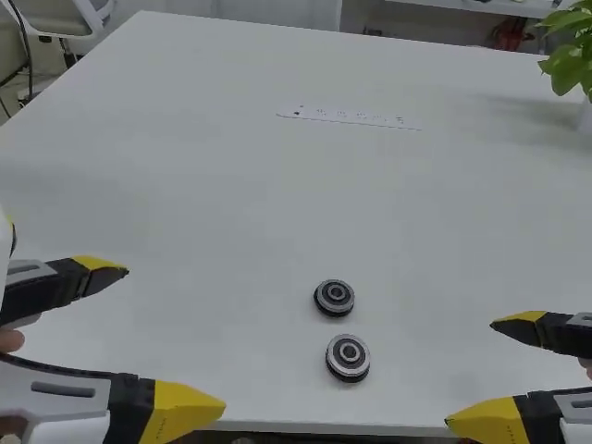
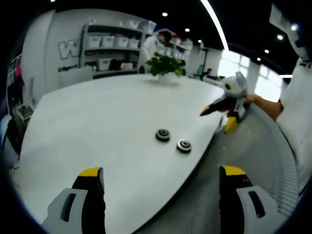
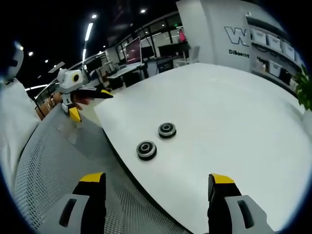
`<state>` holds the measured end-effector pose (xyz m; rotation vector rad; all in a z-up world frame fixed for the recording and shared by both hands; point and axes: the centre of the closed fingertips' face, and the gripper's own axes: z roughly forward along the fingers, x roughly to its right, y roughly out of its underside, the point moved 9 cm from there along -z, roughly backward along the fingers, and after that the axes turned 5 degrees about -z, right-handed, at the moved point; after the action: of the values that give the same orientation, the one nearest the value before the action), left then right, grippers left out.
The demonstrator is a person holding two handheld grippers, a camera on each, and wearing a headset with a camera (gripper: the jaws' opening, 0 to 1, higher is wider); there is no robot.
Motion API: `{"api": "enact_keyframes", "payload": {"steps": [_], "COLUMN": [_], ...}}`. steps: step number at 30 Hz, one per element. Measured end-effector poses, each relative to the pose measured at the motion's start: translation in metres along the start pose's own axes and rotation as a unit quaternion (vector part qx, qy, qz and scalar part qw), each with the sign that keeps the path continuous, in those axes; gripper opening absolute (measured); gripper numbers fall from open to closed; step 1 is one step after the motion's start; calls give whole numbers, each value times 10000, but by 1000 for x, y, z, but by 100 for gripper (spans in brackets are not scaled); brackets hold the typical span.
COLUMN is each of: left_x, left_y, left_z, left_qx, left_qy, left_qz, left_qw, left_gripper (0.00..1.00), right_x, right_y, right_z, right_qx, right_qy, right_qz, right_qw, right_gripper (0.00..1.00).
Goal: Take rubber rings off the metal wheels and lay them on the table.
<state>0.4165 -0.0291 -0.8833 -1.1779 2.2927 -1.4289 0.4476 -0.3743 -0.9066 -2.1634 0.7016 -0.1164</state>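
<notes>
Wheels lie at the lower centre of the head view: two small round metal wheels, flat on their sides and just beside one another, the far wheel (image 1: 334,297) above the near wheel (image 1: 348,357). Each wears its black rubber ring (image 1: 319,298) around the rim, so no ring is off yet. They rest on the smooth white tabletop (image 1: 231,185), and the near wheel sits close to the table's front edge at the bottom of the frame. The left gripper (image 1: 174,339) enters at lower left and the right gripper (image 1: 470,372) at lower right. Both have their yellow-tipped jaws spread wide and hold nothing, well apart from the wheels. Farther up the frame are a thin grey strip (image 1: 347,117) and, at upper right, a green leafy plant (image 1: 569,46). The likely trouble is slipping. A jaw pushing sideways at a snug ring could slide the unpinned wheel across the slick surface, knock it into its neighbour, or send the near wheel over the edge. A tip set too shallow may simply skid off the rubber.
</notes>
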Motion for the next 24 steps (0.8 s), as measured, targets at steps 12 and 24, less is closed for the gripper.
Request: {"api": "enact_keyframes", "payload": {"steps": [12,24], "left_x": [3,4], "left_y": [-3,-12], "left_z": [-1,-7], "left_qx": [-119,43], "left_qy": [75,34], "left_qz": [264,352], "left_qw": [9996,9994], "left_gripper": [100,100], "right_x": [1,4], "right_y": [-5,-20], "right_z": [-5,-11], "right_qx": [71,254], "right_qy": [145,287], "right_qz": [-112,-231], "right_qw": [9998,9990], "right_gripper": [86,86]}}
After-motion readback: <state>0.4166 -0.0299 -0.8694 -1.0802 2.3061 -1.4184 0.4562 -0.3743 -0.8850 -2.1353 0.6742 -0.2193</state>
